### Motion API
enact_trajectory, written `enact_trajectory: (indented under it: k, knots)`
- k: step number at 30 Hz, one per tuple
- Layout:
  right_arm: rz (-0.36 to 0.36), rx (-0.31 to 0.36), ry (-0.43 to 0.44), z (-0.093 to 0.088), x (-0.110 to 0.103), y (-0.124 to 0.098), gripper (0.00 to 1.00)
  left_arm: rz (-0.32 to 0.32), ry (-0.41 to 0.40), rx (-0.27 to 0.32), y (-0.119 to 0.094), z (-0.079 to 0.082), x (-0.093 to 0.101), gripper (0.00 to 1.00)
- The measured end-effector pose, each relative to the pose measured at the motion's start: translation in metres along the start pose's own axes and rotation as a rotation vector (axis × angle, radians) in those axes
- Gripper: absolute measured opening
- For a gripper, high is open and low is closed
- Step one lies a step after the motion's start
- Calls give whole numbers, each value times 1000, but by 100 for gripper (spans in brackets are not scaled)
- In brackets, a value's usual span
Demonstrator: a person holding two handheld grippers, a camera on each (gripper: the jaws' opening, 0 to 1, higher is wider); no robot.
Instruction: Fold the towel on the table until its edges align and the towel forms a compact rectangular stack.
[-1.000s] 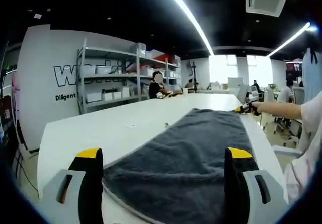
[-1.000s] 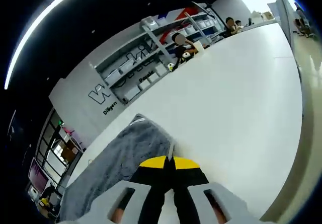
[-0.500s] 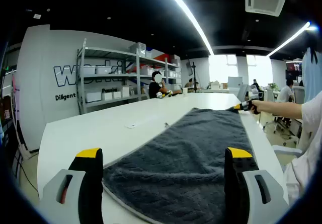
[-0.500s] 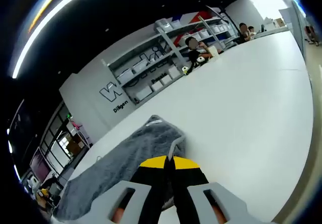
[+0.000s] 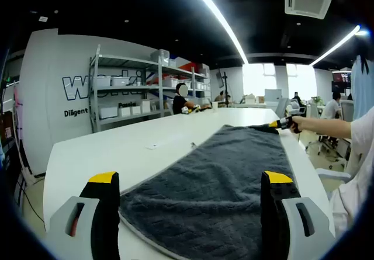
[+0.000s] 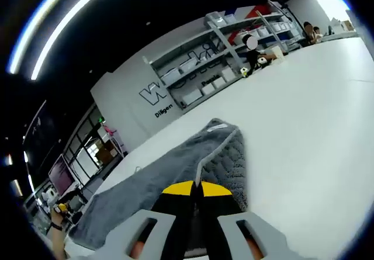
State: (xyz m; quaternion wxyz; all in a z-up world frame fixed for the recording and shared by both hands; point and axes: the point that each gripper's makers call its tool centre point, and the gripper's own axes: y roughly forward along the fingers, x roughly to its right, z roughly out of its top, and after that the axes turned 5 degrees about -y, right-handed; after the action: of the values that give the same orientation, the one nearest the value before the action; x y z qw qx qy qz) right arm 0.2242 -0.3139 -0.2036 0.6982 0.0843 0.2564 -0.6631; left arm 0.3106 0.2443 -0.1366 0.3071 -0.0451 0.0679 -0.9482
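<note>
The right gripper point(image 6: 196, 191) has its yellow-tipped jaws pressed together on the towel's point(image 6: 169, 166) far corner, and the cloth there is lifted and peeling over, its paler underside showing at the turned-up edge. In the left gripper view that same tool shows far off to the right at the towel's point(image 5: 225, 178) far end. The left gripper point(image 5: 191, 181) hangs with jaws wide apart, straddling the near end of the dark grey cloth and gripping nothing, just above the white table point(image 5: 111, 149).

How far along? Early, by the look of it: most of the towel lies flat and spread lengthwise down the table, only the one far corner raised. The first fold looks just begun; bringing edges together and stacking into a compact rectangle is all left to do.

On containers: metal shelving point(image 5: 134, 90) stands against the far wall, holding pale bins and boxes; their contents can't be made out. A person sits at the table's far end, beside the shelving.
</note>
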Motion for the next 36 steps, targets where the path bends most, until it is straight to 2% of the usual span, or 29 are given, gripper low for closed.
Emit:
enact_trajectory:
  k: [8,11,17,26,36]
  knots:
    - [78,-25,-12,-10,-29,3,0,0,1,-2,0,-1,1,99]
    - [97,-27,-6,-8,-30,4,0,-1,1,-2,1,-1,1,99]
    - [150,-33,8,-15,-50,7,0,-1,1,-2,0,-1,2,99]
    - [221,-62,9,-21,-70,8,0,0,1,-5,0,-1,1,99]
    - [279,-93,14,-26,-82,5,0,0,0,-6,1,-1,-1,99]
